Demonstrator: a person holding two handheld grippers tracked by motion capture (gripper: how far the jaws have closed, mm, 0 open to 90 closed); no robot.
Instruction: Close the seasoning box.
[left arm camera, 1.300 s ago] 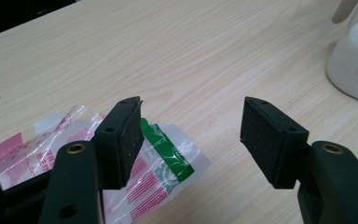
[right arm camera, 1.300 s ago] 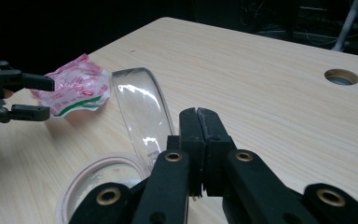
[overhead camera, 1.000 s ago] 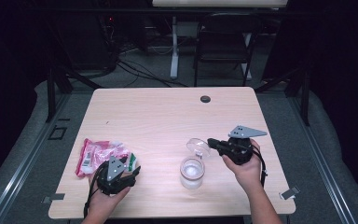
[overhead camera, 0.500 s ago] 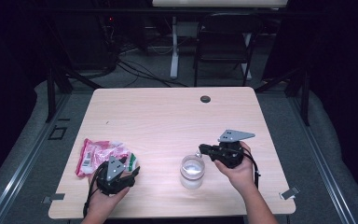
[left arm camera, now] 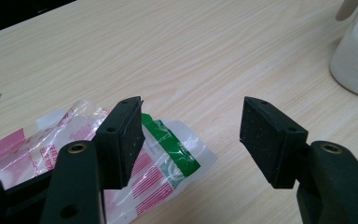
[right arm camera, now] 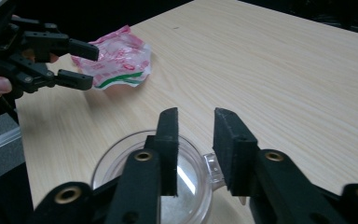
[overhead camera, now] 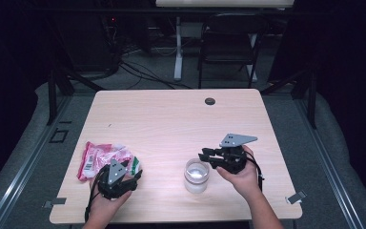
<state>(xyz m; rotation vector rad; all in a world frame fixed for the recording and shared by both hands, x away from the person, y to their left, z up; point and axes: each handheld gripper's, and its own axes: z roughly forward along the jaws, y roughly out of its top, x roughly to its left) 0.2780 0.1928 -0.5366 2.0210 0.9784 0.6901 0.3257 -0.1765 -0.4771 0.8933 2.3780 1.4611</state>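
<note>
Two tools: left tool (left arm camera: 191,121) near the left front of the table (overhead camera: 171,119), right tool (overhead camera: 202,155) at the right front, each in one of the person's hands.
Jar: a clear jar (overhead camera: 196,175) of white powder stands near the front edge, between the two hands and closer to the right one.
Key relation: the jar sits directly under and just left of the right tool's tips; its clear lid (right arm camera: 112,163) lies flat on the mouth, with the lid's small tab (right arm camera: 213,163) pointing toward the gap between the jaws.
Right tool: jaws partly apart and just been opening; the tab is below and between them, but the pads do not press it, so the lid looks let go.
Left tool: jaws wide apart, gripping nothing.
Bag: a pink and white plastic bag (left arm camera: 168,158) with a green stripe lies flat under the left tool's left jaw, well apart from the jar.
Judgement: the right hand is placed to draw away from the jar.
</note>
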